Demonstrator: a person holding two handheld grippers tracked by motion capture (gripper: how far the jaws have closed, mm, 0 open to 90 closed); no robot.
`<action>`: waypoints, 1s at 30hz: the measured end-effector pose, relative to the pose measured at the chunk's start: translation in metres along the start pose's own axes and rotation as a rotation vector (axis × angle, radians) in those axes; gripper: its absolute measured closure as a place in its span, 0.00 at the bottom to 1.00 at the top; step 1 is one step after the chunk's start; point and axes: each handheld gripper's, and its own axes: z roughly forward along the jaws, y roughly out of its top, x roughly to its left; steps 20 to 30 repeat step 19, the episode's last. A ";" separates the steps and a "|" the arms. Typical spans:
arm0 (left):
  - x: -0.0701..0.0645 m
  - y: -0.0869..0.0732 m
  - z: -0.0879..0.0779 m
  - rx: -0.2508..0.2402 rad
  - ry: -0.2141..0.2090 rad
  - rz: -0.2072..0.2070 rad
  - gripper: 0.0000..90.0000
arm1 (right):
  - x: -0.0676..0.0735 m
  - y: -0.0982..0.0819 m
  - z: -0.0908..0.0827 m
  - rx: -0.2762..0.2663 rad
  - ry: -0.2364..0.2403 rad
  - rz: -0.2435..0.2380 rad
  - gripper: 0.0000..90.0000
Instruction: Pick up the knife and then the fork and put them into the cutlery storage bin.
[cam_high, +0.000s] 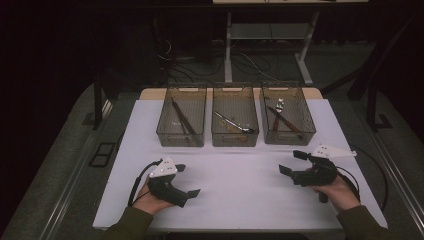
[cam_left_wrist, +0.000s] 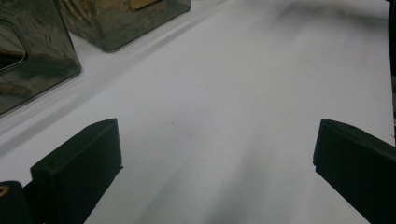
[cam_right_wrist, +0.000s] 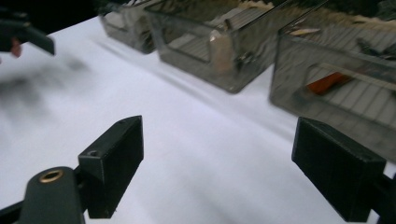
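Both grippers rest low over the white table (cam_high: 235, 195), each held in a hand. My left gripper (cam_high: 187, 180) is at the front left, open, jaws pointing right with nothing between them; in its own view the left gripper (cam_left_wrist: 217, 158) frames bare white surface. At the front right, my right gripper (cam_high: 291, 162) is open and points left toward the middle. The right gripper (cam_right_wrist: 224, 163) spans bare table in its own view, with nothing between the jaws.
Three smoky see-through bins stand in a row at the back. The left bin (cam_high: 180, 139) holds dark sticks, the middle bin (cam_high: 234, 139) a spoon, the right bin (cam_high: 290, 136) sticks and a small white piece. Cables and table legs lie on the floor beyond.
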 end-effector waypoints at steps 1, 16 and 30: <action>0.000 0.000 0.000 -0.001 0.000 -0.001 0.00 | 0.001 -0.003 0.000 0.000 0.005 -0.002 0.19; 0.000 0.000 0.000 -0.002 -0.003 0.000 0.00 | 0.009 -0.031 -0.002 0.055 0.014 -0.032 0.19; 0.000 0.000 0.000 -0.003 -0.003 -0.001 0.00 | 0.010 -0.031 -0.001 0.060 0.021 -0.037 0.19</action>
